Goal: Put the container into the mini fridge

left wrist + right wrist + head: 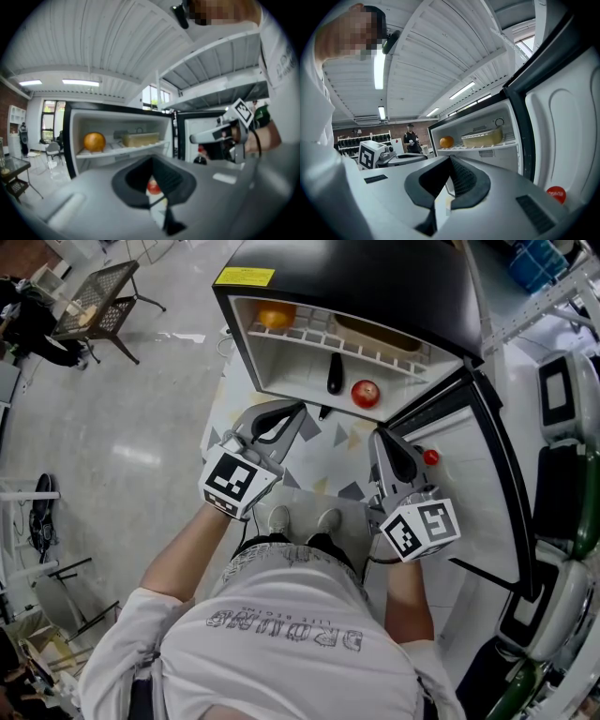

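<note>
The black mini fridge (pixel 375 277) stands open, its door (pixel 483 502) swung to the right. A shallow yellowish container (pixel 380 334) (pixel 140 139) (pixel 483 138) rests on the upper wire shelf beside an orange (pixel 275 315) (pixel 94 141) (pixel 446 141). Below lie a red apple (pixel 365 393) (pixel 153 187) and a black object (pixel 334 373). My left gripper (pixel 302 409) (pixel 163 213) hovers in front of the fridge's lower left, shut and empty. My right gripper (pixel 377 437) (pixel 438 211) hangs by the door, also shut with nothing in it.
A red round item (pixel 430 457) (pixel 556 193) sits in the door. A patterned mat (pixel 328 451) covers the floor before the fridge. Appliances on a rack (pixel 567 399) stand at the right. A mesh table (pixel 98 296) is at far left. A person (pixel 411 138) stands far back.
</note>
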`<action>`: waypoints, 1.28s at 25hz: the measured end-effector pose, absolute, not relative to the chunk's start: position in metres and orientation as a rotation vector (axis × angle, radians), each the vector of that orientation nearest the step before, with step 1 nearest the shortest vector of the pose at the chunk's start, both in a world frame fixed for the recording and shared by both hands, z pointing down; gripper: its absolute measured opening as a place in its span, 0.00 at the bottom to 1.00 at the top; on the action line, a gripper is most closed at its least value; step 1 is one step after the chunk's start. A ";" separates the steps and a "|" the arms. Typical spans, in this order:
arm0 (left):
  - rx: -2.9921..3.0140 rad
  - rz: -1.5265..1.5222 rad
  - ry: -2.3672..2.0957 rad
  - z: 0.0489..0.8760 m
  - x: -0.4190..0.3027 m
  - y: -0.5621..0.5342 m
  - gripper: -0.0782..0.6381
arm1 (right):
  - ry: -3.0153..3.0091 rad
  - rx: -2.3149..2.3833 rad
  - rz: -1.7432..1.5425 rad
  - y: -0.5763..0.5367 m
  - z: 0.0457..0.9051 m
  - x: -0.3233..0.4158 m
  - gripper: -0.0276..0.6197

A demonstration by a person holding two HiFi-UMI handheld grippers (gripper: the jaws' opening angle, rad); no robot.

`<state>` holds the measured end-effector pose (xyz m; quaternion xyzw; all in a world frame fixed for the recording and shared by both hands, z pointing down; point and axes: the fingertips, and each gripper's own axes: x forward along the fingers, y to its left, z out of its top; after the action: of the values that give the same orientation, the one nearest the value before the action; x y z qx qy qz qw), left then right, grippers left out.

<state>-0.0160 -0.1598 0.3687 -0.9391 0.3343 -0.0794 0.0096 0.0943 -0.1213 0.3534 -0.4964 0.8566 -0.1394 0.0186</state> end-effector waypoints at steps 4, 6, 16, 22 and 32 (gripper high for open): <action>-2.935 -0.243 1.046 0.368 -0.015 -0.159 0.12 | 2.670 -1.532 -0.436 -0.120 0.354 0.094 0.05; -2.938 -0.237 1.047 0.367 -0.014 -0.159 0.12 | 2.675 -1.527 -0.434 -0.119 0.354 0.093 0.05; -2.948 -0.223 1.065 0.366 -0.014 -0.162 0.12 | 2.688 -1.510 -0.437 -0.121 0.355 0.091 0.05; -2.958 -0.221 1.073 0.366 -0.015 -0.165 0.12 | 2.695 -1.511 -0.447 -0.122 0.357 0.090 0.05; -2.963 -0.233 1.072 0.370 -0.014 -0.167 0.12 | 2.691 -1.505 -0.465 -0.126 0.359 0.091 0.05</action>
<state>-0.0136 -0.1670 0.3700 -0.9377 0.3394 -0.0736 -0.0089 0.0908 -0.1257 0.3594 -0.4826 0.8630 -0.1491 0.0117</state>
